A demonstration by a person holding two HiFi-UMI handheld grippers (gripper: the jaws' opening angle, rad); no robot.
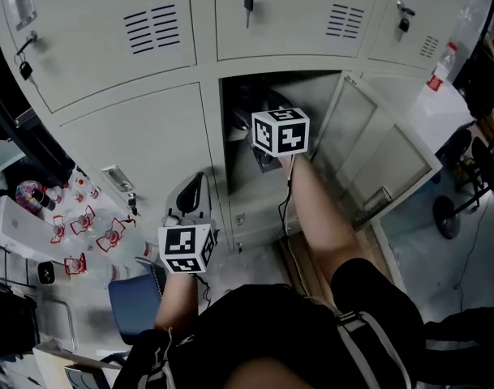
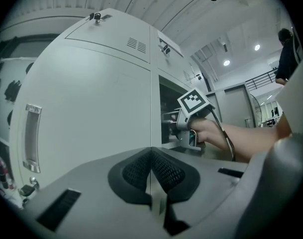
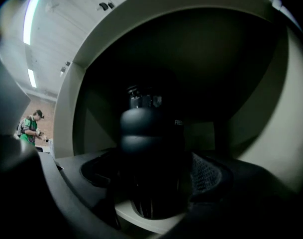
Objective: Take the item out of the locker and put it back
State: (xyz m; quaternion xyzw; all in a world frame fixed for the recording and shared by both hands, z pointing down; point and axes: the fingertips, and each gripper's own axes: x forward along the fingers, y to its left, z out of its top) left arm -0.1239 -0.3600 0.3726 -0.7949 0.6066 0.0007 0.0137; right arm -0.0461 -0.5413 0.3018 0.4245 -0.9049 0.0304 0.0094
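A dark bottle (image 3: 150, 148) with a ribbed lower part stands upright on the shelf of the open locker compartment (image 1: 240, 104). My right gripper (image 3: 151, 188) reaches into that compartment, one jaw on each side of the bottle. The mesh pad (image 3: 207, 174) on the right shows beside the bottle and does not press on it, so the jaws are open. In the head view only its marker cube (image 1: 280, 131) and the forearm show; the bottle is hidden. My left gripper (image 2: 152, 183) is shut and empty, held low before the closed door (image 1: 141, 148) to the left.
The compartment's door (image 1: 384, 156) swings open to the right. Keys (image 1: 248, 2) hang in the locks of the upper lockers. A blue chair (image 1: 133, 302) and a table with small red things (image 1: 76, 225) stand at the left. A person in green (image 3: 29, 126) stands far off.
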